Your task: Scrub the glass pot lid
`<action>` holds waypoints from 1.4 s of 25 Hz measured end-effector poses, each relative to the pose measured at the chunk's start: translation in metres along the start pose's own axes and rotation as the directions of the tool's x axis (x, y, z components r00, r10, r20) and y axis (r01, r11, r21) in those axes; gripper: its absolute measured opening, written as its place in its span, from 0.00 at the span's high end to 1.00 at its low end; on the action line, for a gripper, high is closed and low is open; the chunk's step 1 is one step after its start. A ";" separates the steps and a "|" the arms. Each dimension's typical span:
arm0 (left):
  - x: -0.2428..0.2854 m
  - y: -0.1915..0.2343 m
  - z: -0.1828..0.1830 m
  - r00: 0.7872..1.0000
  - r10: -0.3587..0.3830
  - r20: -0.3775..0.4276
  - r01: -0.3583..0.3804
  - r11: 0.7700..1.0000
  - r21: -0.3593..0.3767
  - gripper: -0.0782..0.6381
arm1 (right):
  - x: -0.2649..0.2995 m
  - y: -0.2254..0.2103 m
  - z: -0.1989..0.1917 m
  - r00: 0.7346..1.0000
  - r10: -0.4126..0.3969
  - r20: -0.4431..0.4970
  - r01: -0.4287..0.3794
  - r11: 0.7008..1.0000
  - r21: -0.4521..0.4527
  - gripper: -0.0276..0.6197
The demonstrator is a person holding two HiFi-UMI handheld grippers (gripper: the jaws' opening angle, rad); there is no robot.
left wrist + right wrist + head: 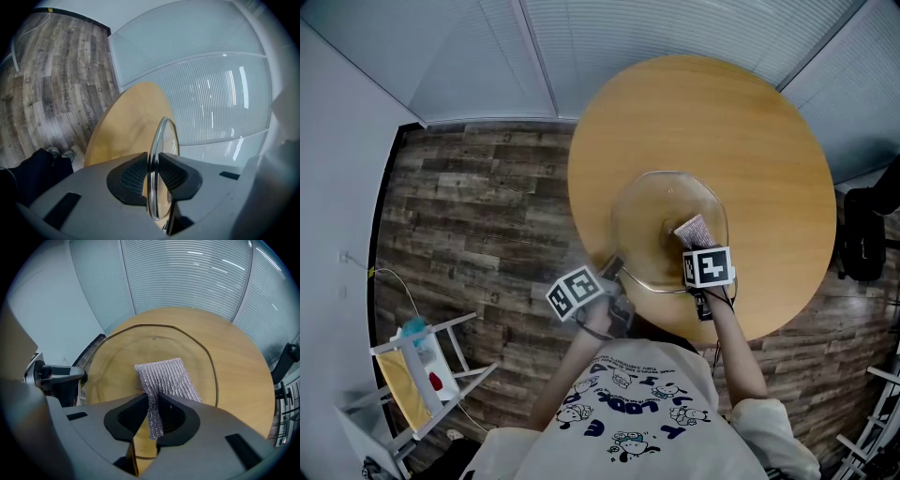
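- While we are leaning over the round light-wood table point(769, 141), we are holding the clear glass pot lid with a metal rim point(661, 208) over the table's near half. We cannot tell whether it is touching the wood.
- We are pinching the lid at its near-left edge with the left gripper point(153, 161). Its jaws are pressing together on the rim, one black pad on each face of the glass, and that gripper's view is showing the lid edge-on.
- We are clamping a silvery ribbed metallic scrubbing cloth point(695, 229) in the right gripper point(153, 400). Its jaws are standing narrow, squeezing the cloth's lower strip between them.
- The cloth's free end is fanning out wide beyond the jaws and is lying against the lid's glass near its centre.
- The two grippers are working apart from each other, the left at the rim and the right over the middle.
- Dark wood-plank flooring point(469, 206) is showing around the table.
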State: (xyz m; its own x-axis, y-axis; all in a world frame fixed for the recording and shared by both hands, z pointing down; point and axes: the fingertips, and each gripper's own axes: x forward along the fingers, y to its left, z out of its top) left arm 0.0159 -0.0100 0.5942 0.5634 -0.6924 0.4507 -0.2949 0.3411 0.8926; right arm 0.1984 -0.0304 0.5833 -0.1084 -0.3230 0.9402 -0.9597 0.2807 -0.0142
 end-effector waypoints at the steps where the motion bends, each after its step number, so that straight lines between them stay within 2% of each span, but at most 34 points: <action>1: 0.000 0.000 0.000 1.000 0.000 0.001 0.000 1.000 0.001 0.79 | 0.000 0.001 -0.001 1.000 0.003 -0.001 -0.003 1.000 0.001 0.84; 35: 0.000 0.001 0.001 1.000 0.005 0.007 -0.005 1.000 -0.009 0.79 | -0.007 0.032 -0.019 0.994 0.096 -0.045 -0.096 0.995 0.013 0.84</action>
State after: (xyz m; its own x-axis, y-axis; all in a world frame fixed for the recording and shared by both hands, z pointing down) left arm 0.0150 -0.0108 0.5951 0.5567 -0.6947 0.4554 -0.2908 0.3505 0.8903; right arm 0.1739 -0.0017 0.5825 -0.1885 -0.2533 0.9489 -0.9481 0.2989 -0.1085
